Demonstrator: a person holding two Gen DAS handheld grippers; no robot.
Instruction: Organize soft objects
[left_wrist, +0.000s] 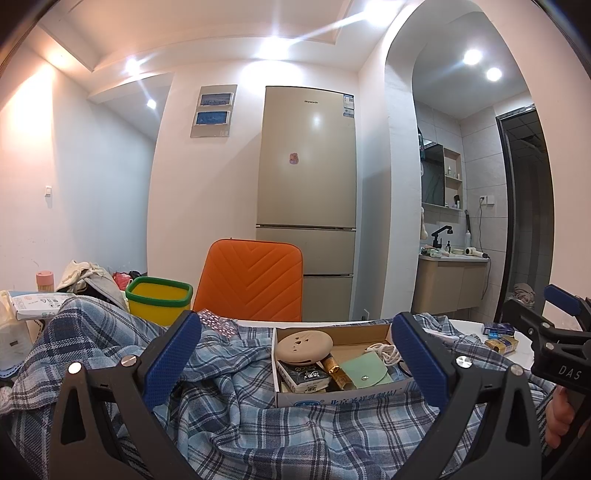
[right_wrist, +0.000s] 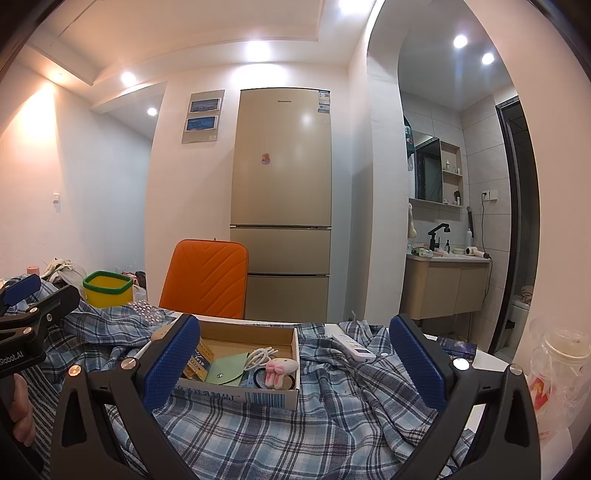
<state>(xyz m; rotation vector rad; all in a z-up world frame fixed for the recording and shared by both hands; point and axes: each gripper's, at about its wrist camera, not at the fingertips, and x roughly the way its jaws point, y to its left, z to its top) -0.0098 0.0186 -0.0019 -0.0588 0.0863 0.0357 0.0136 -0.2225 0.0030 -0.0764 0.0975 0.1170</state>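
Inside cardboard box (right_wrist: 258, 397): green pouch (right_wrist: 225, 371), cable (right_wrist: 258, 356).

Left tool (left_wrist: 295, 363): black angular frame, blue textured finger pads (left_wrist: 171, 356), silver round screws at the pivots. Right tool (right_wrist: 295, 363): same build; its body reads "DAS" in white. Left body reads "Robot.AI".

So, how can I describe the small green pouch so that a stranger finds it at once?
Find the blue plaid cloth covering the table, then the open cardboard box lying on it. Inside, the green pouch lies flat beside a coiled white cable; it alone is mint green with one snap button.
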